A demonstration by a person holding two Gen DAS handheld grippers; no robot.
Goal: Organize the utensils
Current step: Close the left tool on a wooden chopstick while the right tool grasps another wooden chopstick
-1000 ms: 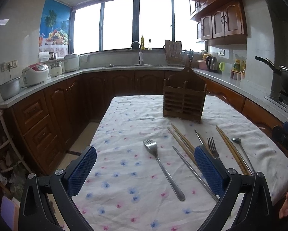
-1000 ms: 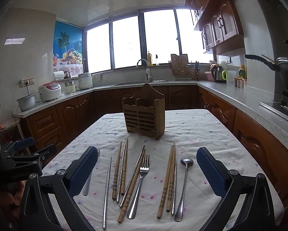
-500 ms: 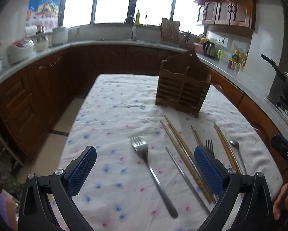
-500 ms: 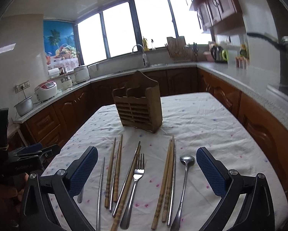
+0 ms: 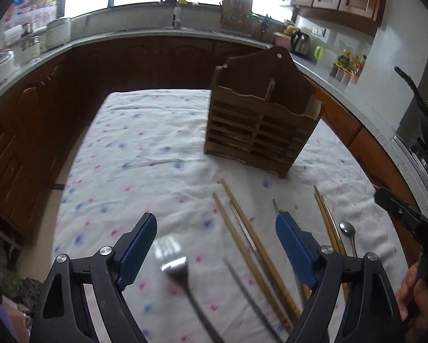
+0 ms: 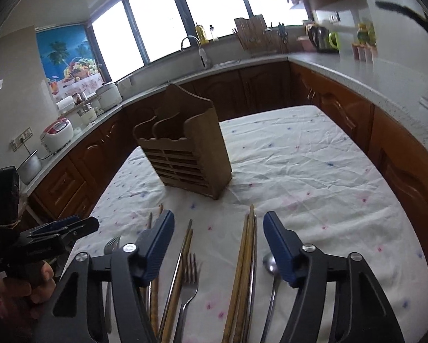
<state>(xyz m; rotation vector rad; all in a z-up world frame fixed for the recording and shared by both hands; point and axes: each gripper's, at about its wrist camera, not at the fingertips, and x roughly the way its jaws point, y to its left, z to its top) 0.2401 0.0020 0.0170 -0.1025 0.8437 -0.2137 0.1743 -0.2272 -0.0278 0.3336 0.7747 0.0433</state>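
Lying flat in a loose row on the tabletop (image 6: 314, 171), the utensils are waiting just in front of the upright wooden holder (image 6: 185, 154), presumably so each can be lifted and dropped in. You are narrowing your left hand-held gripper (image 5: 214, 245) above the lone fork (image 5: 175, 268); you are closing your right hand-held gripper (image 6: 218, 243) over the wooden chopsticks (image 6: 247, 245); both are pinching nothing yet.
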